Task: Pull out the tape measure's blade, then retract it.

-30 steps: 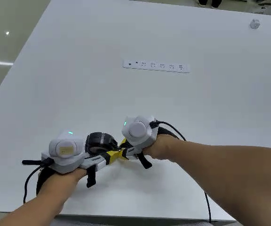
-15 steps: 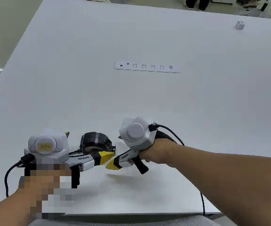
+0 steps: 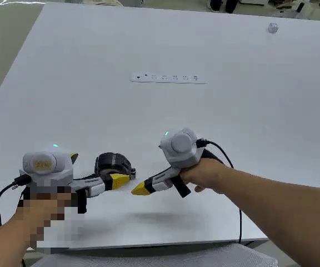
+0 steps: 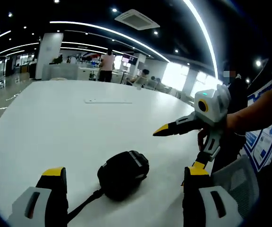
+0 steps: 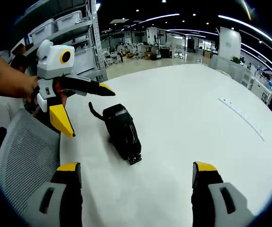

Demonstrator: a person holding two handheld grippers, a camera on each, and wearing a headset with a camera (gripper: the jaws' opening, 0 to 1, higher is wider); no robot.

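A black tape measure (image 3: pixel 114 164) lies on the white table (image 3: pixel 215 111) near its front edge, no blade showing. My left gripper (image 3: pixel 96 169) is open just left of the case, one yellow tip (image 3: pixel 119 180) by its near side. In the left gripper view the tape measure (image 4: pixel 126 166) sits ahead between the wide-apart jaws of my left gripper (image 4: pixel 124 174), its strap trailing back. My right gripper (image 3: pixel 161 188) hovers open to the right, apart from the case. In the right gripper view the tape measure (image 5: pixel 122 132) lies ahead of my right gripper (image 5: pixel 137 166), the left gripper (image 5: pixel 81 106) beyond it.
A white power strip (image 3: pixel 168 78) lies flat mid-table. A small clear object (image 3: pixel 273 27) stands at the far right corner. A cable (image 3: pixel 236 192) hangs from the right gripper over the front edge. A grey mesh chair (image 5: pixel 18 156) sits below that edge.
The right gripper has drawn back to the right, away from the left gripper's tip and the tape measure. The left gripper and the case stay in place. The camera has shifted.
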